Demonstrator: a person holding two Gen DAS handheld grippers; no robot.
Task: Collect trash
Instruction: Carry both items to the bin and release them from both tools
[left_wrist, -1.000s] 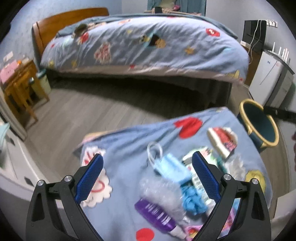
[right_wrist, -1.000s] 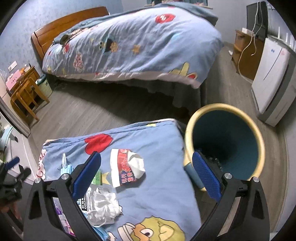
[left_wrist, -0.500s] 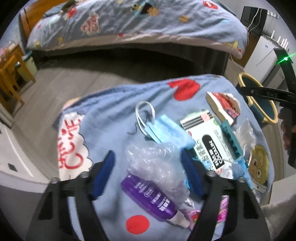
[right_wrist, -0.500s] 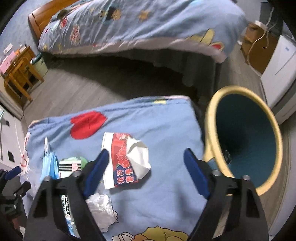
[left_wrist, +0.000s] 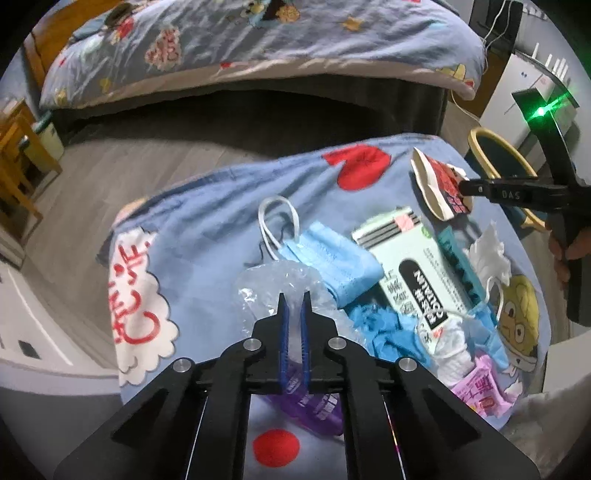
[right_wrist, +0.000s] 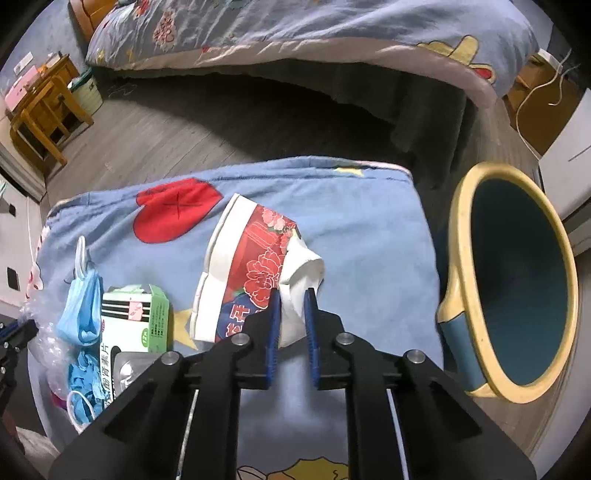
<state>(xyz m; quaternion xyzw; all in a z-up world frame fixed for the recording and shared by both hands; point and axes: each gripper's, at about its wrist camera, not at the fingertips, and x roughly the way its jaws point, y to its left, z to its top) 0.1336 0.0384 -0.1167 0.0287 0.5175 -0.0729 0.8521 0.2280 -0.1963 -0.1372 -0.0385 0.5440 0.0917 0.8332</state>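
Blue pads line the black plastic fingers of the left tool (left_wrist: 294, 295), which have just been closing and now pinch a crinkled clear plastic bag (left_wrist: 273, 284) at lower centre of the left wrist view. Under the bag a glossy purple bottle (left_wrist: 310, 406) lies flat. Just right of the bag sit a pleated light-blue face mask (left_wrist: 332, 258) with white ear loops, shredded blue gloves (left_wrist: 384, 328), and a flat green-and-white carton (left_wrist: 410, 266) with black stripes. Further right are a wad of white tissue (left_wrist: 489, 254) and a pink sachet (left_wrist: 480, 395) at the lower right.

The right tool (right_wrist: 292, 299) has likewise just been closing; its blue pads clamp the folded white edge of a crushed paper cup (right_wrist: 255, 266), printed with red flowers, lying on its side at the centre of the right wrist view. In the left wrist view the same tool reaches in from the right edge, gripped by a hand (left_wrist: 565, 254).

All of it rests on a table draped in a soft blue cartoon-print cloth (right_wrist: 351, 229) with red hearts. At the right of the right wrist view, beside the table, stands a round teal bin (right_wrist: 517, 280) with a smooth yellow rim. Beyond, grey wood-grain floor (right_wrist: 147, 140) runs to a bed (right_wrist: 295, 29) under a matching quilt at the top of the frame.
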